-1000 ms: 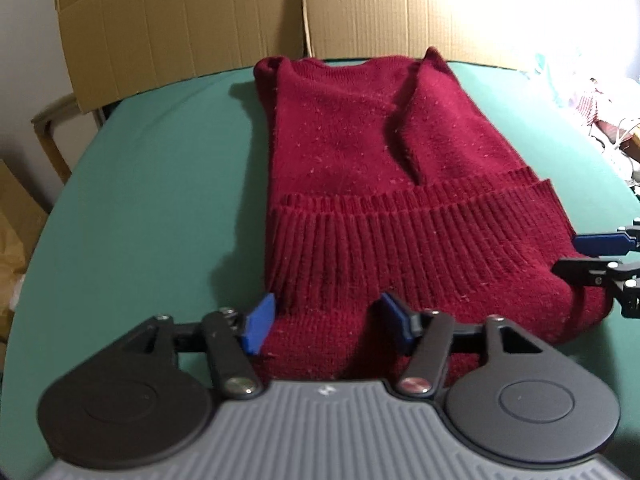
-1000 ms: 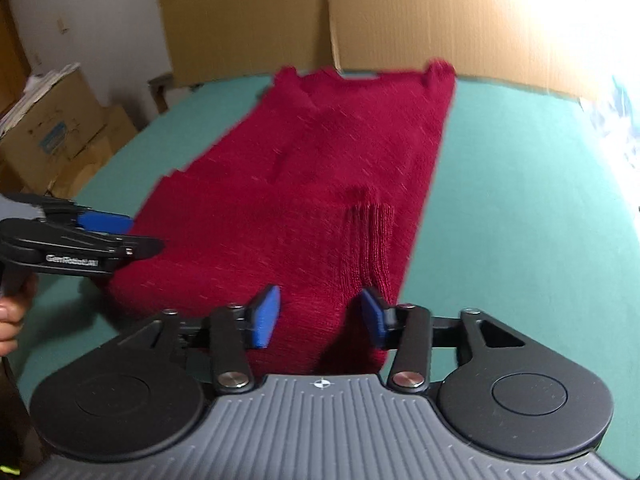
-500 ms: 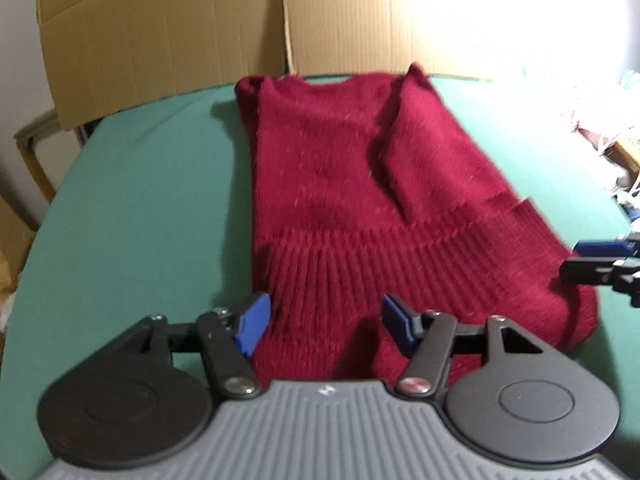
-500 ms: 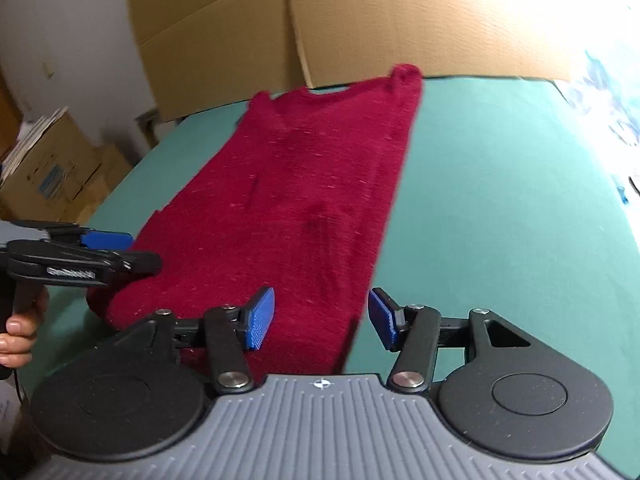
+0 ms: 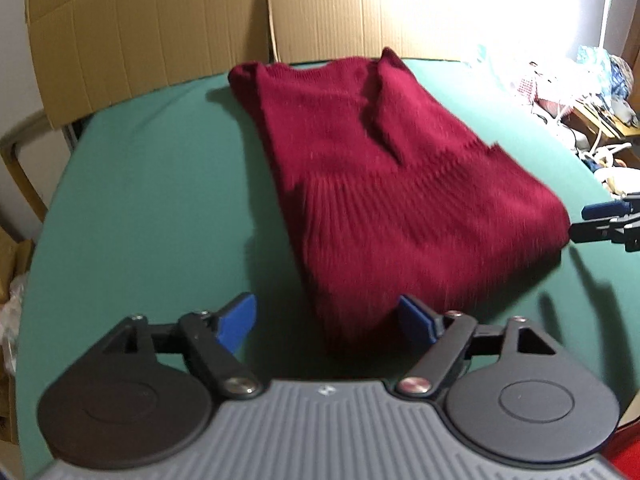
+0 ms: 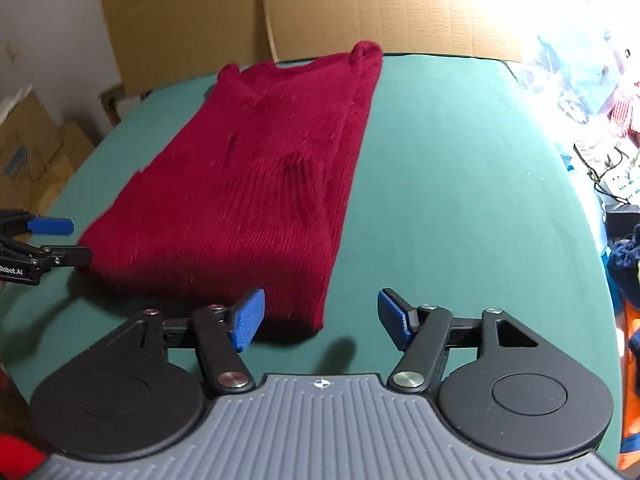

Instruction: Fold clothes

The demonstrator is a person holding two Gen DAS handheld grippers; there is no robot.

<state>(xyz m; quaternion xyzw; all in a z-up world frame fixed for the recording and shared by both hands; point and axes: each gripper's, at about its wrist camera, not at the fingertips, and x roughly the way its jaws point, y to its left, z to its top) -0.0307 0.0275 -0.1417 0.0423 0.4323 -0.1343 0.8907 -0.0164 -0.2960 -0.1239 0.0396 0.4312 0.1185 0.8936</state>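
Both grippers sit at the near edge of the table (image 5: 132, 200) with their jaws opening and nothing pinched. The left gripper (image 5: 327, 322) has the near-left corner of the red sweater (image 5: 400, 184) poking into the gap, but neither of its blue pads presses on the knit. The right gripper (image 6: 320, 318) straddles the near-right corner the same way, with the cloth lying loose beside its left pad.

The sweater lies flat on the green cover, hem end nearest, collar far back by the cardboard (image 6: 360, 4), apparently with the sides already folded in.

Main risk, as I see it: the knit is thick and floppy, so a grab of only the top layer would let the tucked sides spill open. An uneven lift between the two hands would skew the fold.
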